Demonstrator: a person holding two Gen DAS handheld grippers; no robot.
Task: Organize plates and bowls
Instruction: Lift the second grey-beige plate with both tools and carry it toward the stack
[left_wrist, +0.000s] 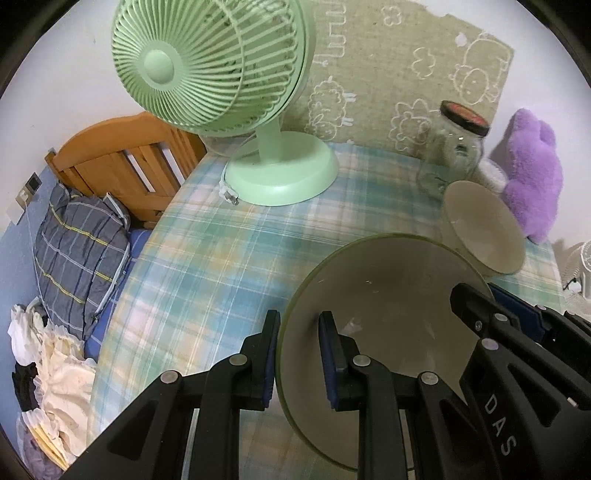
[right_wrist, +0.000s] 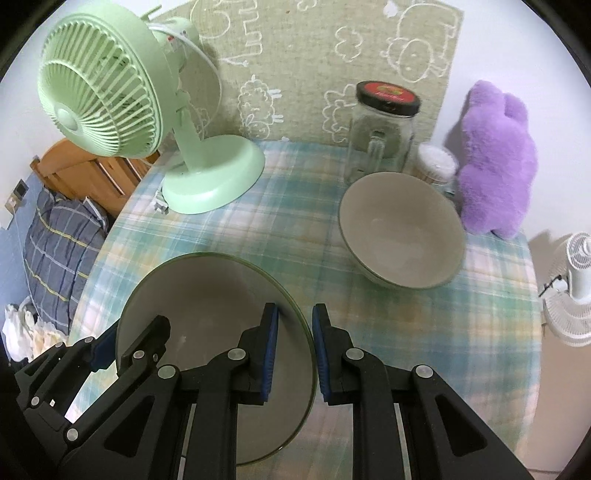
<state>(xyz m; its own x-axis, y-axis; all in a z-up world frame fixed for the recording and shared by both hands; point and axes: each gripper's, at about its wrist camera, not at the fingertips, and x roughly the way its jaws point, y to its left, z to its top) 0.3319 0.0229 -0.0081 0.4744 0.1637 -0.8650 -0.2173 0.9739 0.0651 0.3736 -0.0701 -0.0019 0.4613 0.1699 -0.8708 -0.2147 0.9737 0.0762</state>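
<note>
Nearest the lens: left tongs (left_wrist: 297, 354) straddling the near-left rim of the plate (left_wrist: 388, 295), one blue pad (left_wrist: 328, 354) inside the rim, the other outside, a gap visible on the inner side, so parted rather than pinching. Right tongs (right_wrist: 293, 350) likewise astride the plate's opposite rim, outer pad (right_wrist: 320, 354) clear of the edge, inner pad close to or touching the glaze; not clamped, as far as can be judged.

Plate lying flat on the plaid-covered surface (right_wrist: 424, 332), in front of the green fan (right_wrist: 110, 92). Bowl (right_wrist: 402, 240) to the right of the fan, well apart from the plate, upright, just in front of the glass jar (right_wrist: 380, 136) and beside the purple plush toy (right_wrist: 495, 162).

Handling, as a judgement: glazed ceramic, stiff, moderately heavy, smooth and likely slippery at the rim, breakable if dropped (the cloth underneath soft, so some give on setting down). Best hold probably right where both tongs stand: opposite edges of the rim, pads squeezing lip from inside and outside, lift kept level. Bowl probably best taken by its wall at the rim.

Writing: "DAS" in pale letters on the right tongs' black arm, seen from the left wrist. Red label on the jar's black lid, print too blurred to read. White doodle sheep and squiggles on the mat behind the fan, no legible words.
</note>
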